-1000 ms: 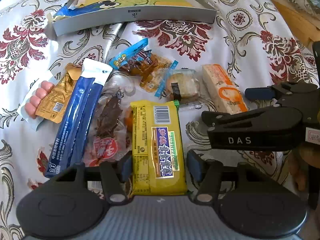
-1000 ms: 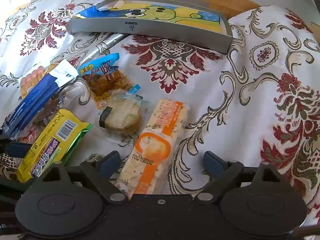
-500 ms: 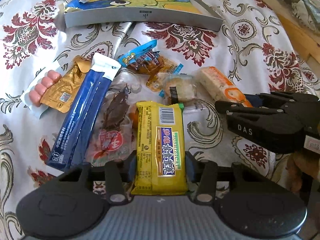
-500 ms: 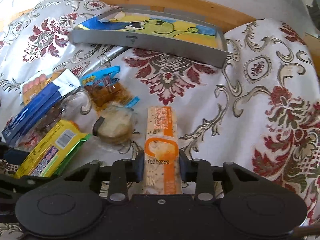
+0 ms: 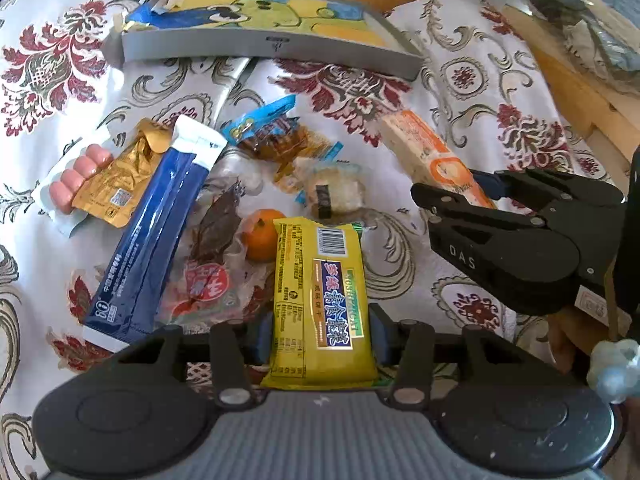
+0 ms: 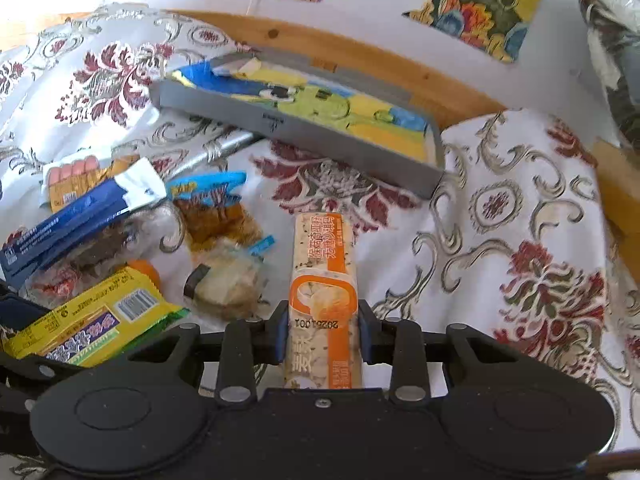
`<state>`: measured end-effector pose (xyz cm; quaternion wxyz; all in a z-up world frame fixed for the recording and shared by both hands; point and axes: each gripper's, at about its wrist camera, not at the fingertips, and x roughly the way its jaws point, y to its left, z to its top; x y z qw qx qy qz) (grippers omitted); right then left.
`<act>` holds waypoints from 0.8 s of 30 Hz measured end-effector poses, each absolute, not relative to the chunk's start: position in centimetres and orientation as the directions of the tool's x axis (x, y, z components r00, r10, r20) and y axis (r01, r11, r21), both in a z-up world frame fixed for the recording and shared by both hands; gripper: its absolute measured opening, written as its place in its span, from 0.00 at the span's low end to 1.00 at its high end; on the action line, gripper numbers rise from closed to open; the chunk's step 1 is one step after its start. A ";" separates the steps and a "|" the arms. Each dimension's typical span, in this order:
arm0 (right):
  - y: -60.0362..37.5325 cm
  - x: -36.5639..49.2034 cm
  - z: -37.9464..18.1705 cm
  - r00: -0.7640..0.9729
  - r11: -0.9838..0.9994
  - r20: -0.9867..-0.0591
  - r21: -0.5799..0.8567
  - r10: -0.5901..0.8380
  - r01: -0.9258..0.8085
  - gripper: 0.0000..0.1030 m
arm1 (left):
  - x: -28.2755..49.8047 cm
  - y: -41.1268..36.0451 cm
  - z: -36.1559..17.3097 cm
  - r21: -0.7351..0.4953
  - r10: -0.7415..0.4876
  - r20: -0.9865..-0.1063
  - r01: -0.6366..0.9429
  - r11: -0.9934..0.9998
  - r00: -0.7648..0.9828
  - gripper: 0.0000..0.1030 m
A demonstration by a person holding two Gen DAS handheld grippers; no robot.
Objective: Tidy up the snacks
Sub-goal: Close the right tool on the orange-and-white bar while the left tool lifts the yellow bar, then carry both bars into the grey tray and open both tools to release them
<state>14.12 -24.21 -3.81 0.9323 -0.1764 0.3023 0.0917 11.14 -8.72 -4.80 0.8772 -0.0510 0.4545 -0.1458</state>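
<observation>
My left gripper [image 5: 320, 338] is shut on a yellow biscuit pack [image 5: 318, 296], held clear of the snack pile. My right gripper [image 6: 323, 334] is shut on an orange-and-white cracker bar [image 6: 323, 276], lifted and pointing toward the grey tray [image 6: 304, 134] with a cartoon lining. That tray [image 5: 260, 46] lies at the far side of the floral cloth. On the cloth lie a blue stick pack [image 5: 152, 232], a gold pouch [image 5: 114, 184], pink sausages [image 5: 78, 172], a small orange [image 5: 262, 232], a clear-wrapped cake [image 5: 334, 192] and a blue-topped dried snack [image 5: 276, 136].
A wooden edge [image 6: 360, 56] runs behind the tray, with pictures on the wall above. The right gripper's black body [image 5: 520, 232] reaches in at the right of the left wrist view. Bare floral cloth [image 6: 520, 240] lies right of the pile.
My left gripper closed on the yellow pack and lifted it, uncovering the orange. My right gripper closed on the cracker bar, straightened it and raised it toward the tray.
</observation>
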 end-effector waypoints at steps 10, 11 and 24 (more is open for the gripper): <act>-24.7 13.3 -2.1 0.850 0.932 -0.519 -0.256 0.092 -0.257 0.34 | 10.8 -8.1 -3.2 -0.244 -0.323 -0.710 0.211 0.947 0.626 0.50; -24.7 13.2 -1.9 0.857 0.932 -0.506 -0.255 0.097 -0.256 0.34 | 10.8 -8.0 -3.0 -0.245 -0.322 -0.697 0.209 0.947 0.641 0.50; -24.9 14.9 0.2 0.937 0.944 -0.313 -0.235 0.154 -0.234 0.34 | 14.3 -7.8 1.2 -0.194 -0.205 -0.556 0.114 0.974 0.806 0.50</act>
